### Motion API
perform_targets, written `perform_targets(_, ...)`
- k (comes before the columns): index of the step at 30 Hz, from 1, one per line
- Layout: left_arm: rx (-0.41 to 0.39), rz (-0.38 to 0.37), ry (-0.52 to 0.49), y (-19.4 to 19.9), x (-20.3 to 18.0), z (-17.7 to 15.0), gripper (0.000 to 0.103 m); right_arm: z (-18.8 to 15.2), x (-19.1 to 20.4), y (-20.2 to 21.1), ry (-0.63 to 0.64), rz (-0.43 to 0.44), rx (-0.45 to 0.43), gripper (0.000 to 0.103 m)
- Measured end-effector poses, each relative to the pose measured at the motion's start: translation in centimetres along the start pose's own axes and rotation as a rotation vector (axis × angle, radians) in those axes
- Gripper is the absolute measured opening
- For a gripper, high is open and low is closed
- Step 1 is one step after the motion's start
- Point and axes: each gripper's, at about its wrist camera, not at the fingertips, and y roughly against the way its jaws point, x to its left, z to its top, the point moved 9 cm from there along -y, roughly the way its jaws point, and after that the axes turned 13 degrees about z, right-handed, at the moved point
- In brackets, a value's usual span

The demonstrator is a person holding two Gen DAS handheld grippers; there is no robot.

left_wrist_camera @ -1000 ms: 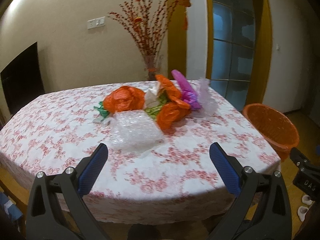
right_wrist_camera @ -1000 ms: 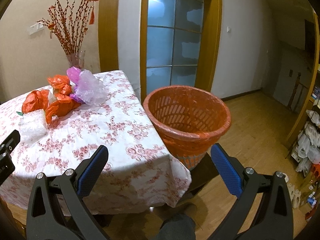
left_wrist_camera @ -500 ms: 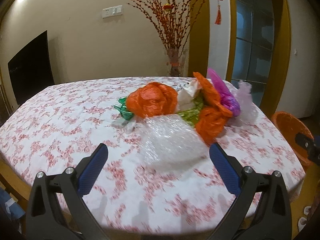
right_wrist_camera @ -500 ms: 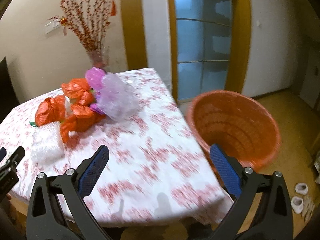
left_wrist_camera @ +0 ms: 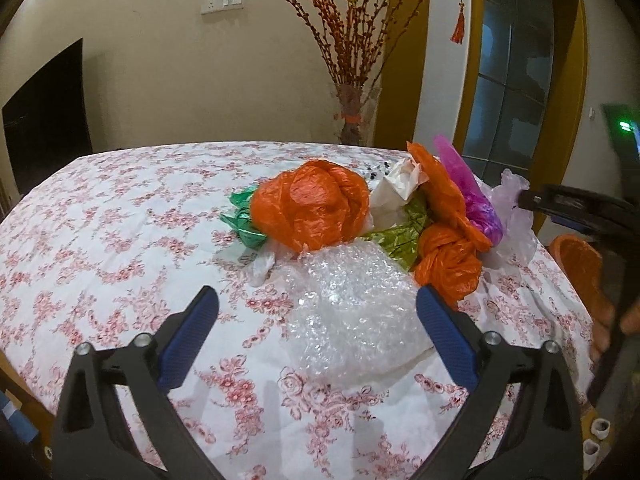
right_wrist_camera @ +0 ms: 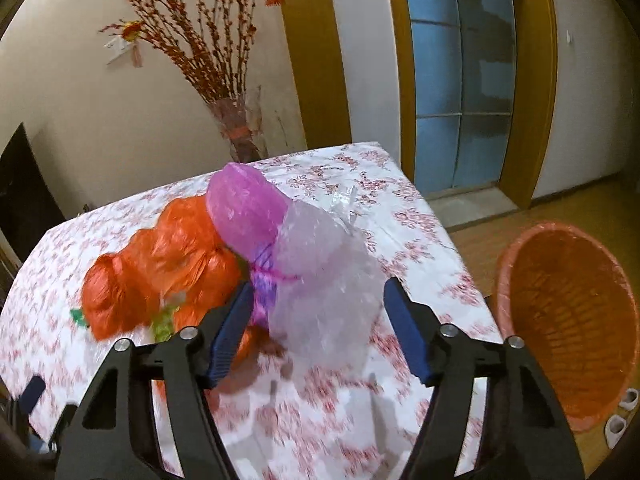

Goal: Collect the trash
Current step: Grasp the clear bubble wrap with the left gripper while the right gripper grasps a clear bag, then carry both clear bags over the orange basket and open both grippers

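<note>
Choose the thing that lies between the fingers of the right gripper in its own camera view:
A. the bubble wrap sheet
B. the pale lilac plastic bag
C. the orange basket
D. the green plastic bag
B: in the right wrist view the pale lilac plastic bag sits between the closing jaws of the right gripper, while the orange basket stands off to the side beyond the table edge.

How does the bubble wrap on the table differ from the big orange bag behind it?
The bubble wrap is clear and bubbled; the orange bag is opaque with smooth crinkles. The bubble wrap lies low and spread out, while the orange bag is puffed up into a ball. Both are crumpled plastic on the flowered tablecloth.
</note>
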Motion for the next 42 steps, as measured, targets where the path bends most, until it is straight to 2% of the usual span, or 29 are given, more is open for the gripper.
perform_targets(1, 0.006, -0.007, -0.003, -0.2, -0.2, -0.1, 0.092, -0.1, -0.2, -0.6, 0.001, -0.01, 0.012, 0.057)
perform_targets(4, 0.035, -0.027, -0.017, -1.0, -0.9, -0.4, 0.084, -1.2, -1.0, -2.4, 0.008, -0.044, 0.083, 0.017)
perform_targets(6, 0.06, -0.039, -0.024, -1.5, -1.2, -0.9, 0.079, -2.1, -1.8, -2.7, 0.0, -0.047, 0.106, 0.007)
perform_targets(10, 0.113, -0.075, -0.017, -2.6, -1.8, -1.7, 0.07, -3.0, -3.1, -0.9, -0.004, -0.056, 0.085, 0.004)
perform_targets(13, 0.17, -0.115, 0.0, -3.6, -2.4, -2.4, 0.054, -3.0, -3.6, 0.3, 0.006, -0.062, 0.067, 0.004)
perform_targets(14, 0.179, -0.118, 0.001, -3.8, -2.4, -2.6, 0.044, -3.1, -3.7, 0.8, 0.01, -0.062, 0.062, 0.004)
perform_targets(15, 0.185, -0.116, 0.001, -3.9, -2.5, -2.7, 0.034, -3.1, -3.8, 1.4, 0.015, -0.063, 0.054, 0.004)
perform_targets(18, 0.176, -0.12, 0.004, -3.6, -2.6, -2.7, 0.016, -3.1, -4.1, 2.7, 0.027, -0.064, 0.037, 0.004)
perform_targets(27, 0.112, -0.137, -0.005, -0.8, -3.3, -1.6, 0.01, -3.4, -4.9, 5.8, 0.016, -0.05, 0.003, 0.004)
perform_targets(32, 0.03, -0.135, -0.024, 2.0, -3.8, 0.0, 0.009, -3.3, -5.1, 7.7, 0.02, -0.043, -0.02, 0.004)
perform_targets(38, -0.038, -0.176, -0.034, 5.5, -5.2, 2.1, 0.009, -3.4, -5.4, 10.1, 0.027, -0.031, -0.05, 0.004)
perform_targets(42, -0.078, -0.222, -0.053, 7.5, -7.6, 3.5, 0.009, -3.4, -6.3, 11.5, 0.02, -0.035, -0.069, 0.004)
